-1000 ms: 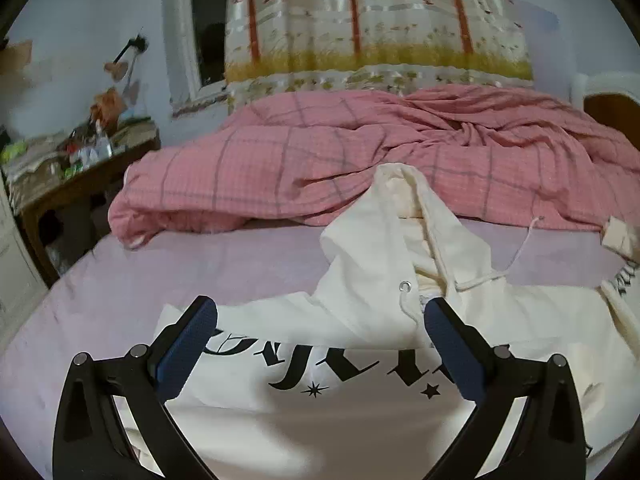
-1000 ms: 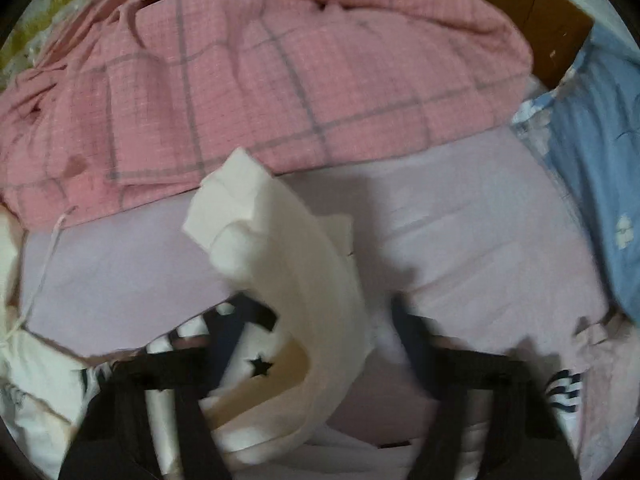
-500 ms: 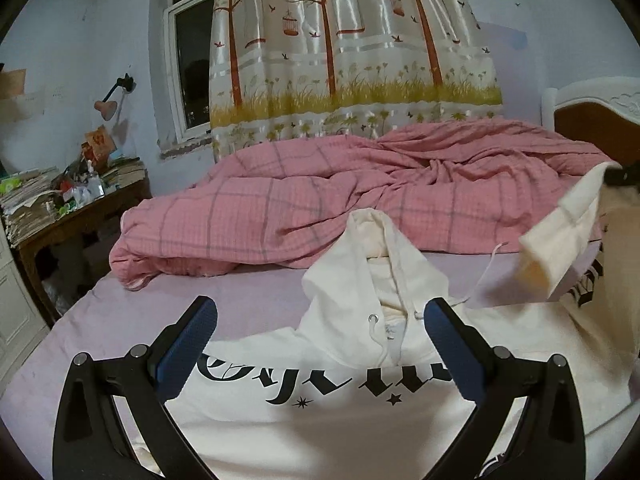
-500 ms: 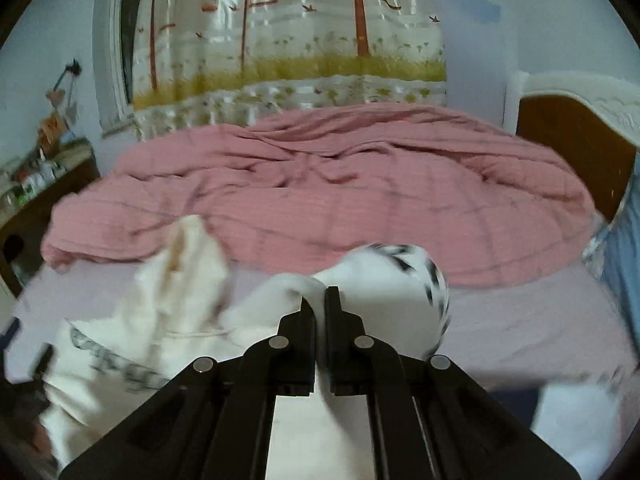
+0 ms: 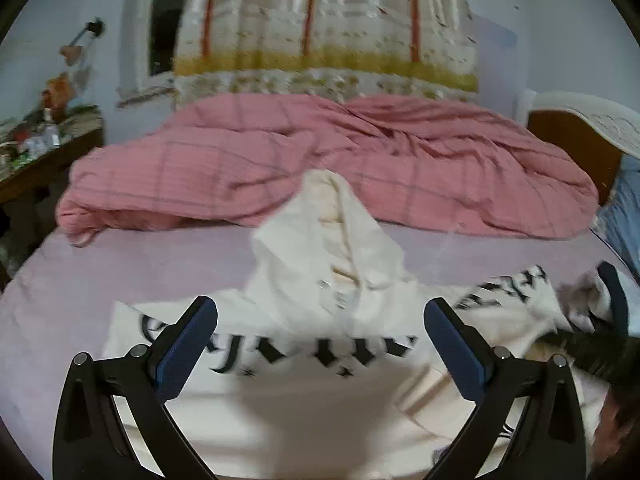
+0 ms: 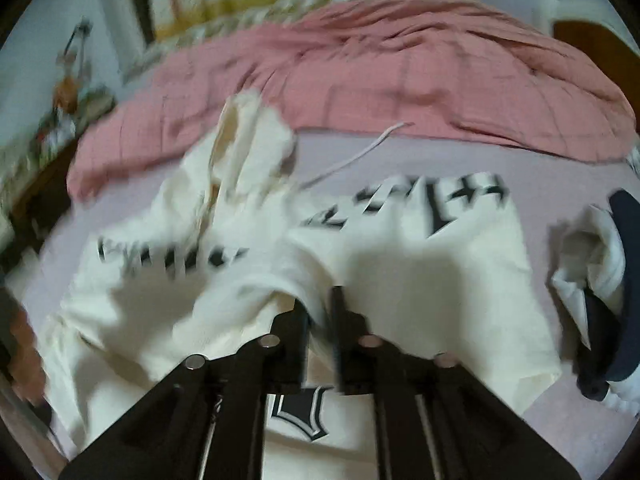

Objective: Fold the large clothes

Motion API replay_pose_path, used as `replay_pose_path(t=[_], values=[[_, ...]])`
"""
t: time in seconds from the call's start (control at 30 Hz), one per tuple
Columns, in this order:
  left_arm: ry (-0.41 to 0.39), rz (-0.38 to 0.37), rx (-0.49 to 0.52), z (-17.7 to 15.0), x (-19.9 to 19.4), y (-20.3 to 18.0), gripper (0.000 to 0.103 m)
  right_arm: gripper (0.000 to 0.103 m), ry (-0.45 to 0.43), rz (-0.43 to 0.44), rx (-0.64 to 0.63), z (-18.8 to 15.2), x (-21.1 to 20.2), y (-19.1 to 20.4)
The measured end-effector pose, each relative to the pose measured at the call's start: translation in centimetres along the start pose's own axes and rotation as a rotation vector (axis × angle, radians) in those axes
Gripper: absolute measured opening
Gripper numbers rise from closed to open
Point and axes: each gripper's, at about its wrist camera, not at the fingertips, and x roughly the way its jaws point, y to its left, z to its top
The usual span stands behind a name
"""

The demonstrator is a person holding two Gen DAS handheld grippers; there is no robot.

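Left gripper (image 5: 320, 344) jaws wide, empty; right gripper (image 6: 320, 308) jaws just parting (hoodie (image 6: 420, 280) fold between).

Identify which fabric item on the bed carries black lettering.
The cream hoodie, spread flat nearest the grippers, has black gothic lettering across it. The pink checked quilt heaped behind and the lilac bedsheet beneath show no lettering.

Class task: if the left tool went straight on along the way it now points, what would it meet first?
Most likely the cream hooded sweatshirt with black lettering, spread on the bed just ahead of the open left tool; depth is uncertain.
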Motion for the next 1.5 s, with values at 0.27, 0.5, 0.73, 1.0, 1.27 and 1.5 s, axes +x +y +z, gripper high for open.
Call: replay_pose_path(t=[0.27, 0.5, 0.73, 1.0, 1.27, 1.5], values=[[0.228, -0.306, 0.210, -3.6, 4.0, -7.3, 0.103, 0.074, -0.205, -0.071, 0.090, 1.7, -6.9, -4.1], [0.365, -0.260, 0.278, -6.9, 7.9, -10.1, 0.079, 0.074, -0.108, -0.054, 0.215, 1.8, -4.0, -8.4], [0.244, -0.172, 0.282, -5.9, 5.9, -9.2, 0.008, 0.074, 0.029, -0.123, 0.186, 0.9, 0.9, -8.9], [0.003, 0.228, 0.236, -2.6, 3.1, -2.5, 0.007, 0.074, 0.138, -0.115, 0.073, -0.1, 4.1, -6.8], [0.088, 0.267, 0.126, -2.7, 5.6, 2.8, 0.008, 0.074, 0.196, -0.106, 0.004, -1.0, 6.0, -5.0], [0.133, 0.348, 0.034, -2.7, 6.3, 7.0, 0.055, 0.049, 0.120, 0.041, 0.011, -0.5, 4.7, -4.4]])
